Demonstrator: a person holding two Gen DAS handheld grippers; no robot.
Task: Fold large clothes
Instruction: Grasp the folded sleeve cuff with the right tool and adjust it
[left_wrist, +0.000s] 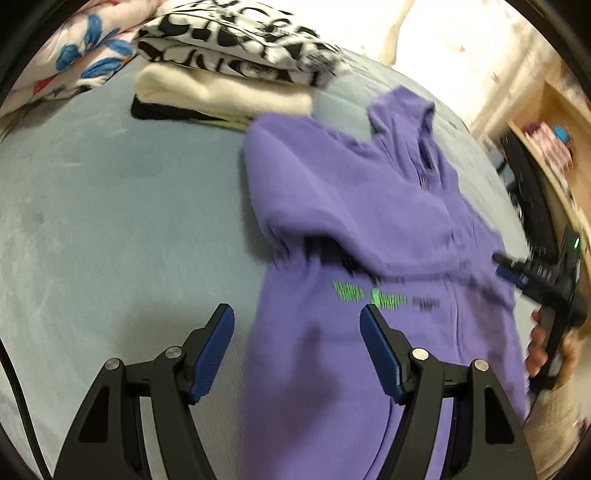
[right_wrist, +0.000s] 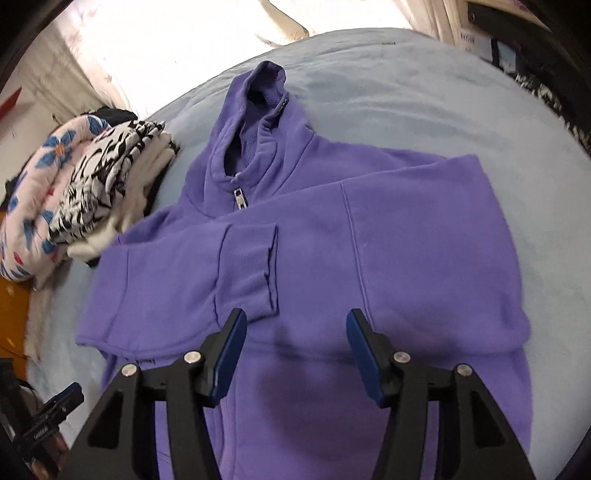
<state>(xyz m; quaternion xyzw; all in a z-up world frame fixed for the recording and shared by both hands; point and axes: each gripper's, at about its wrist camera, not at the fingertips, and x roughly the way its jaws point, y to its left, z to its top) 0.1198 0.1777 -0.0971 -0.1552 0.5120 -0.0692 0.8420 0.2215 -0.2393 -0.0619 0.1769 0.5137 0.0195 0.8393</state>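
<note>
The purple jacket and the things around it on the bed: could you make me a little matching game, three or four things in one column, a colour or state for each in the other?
Things:
1. jacket
2. sleeve cuff
3. top garment of the folded pile
4. right gripper

States:
A. black and white pattern
B. open, nothing between its fingers
C. purple, spread on the pale blue bed cover, collar away from the camera
D. folded across the chest

Pairs: 1-C, 2-D, 3-A, 4-B
</note>
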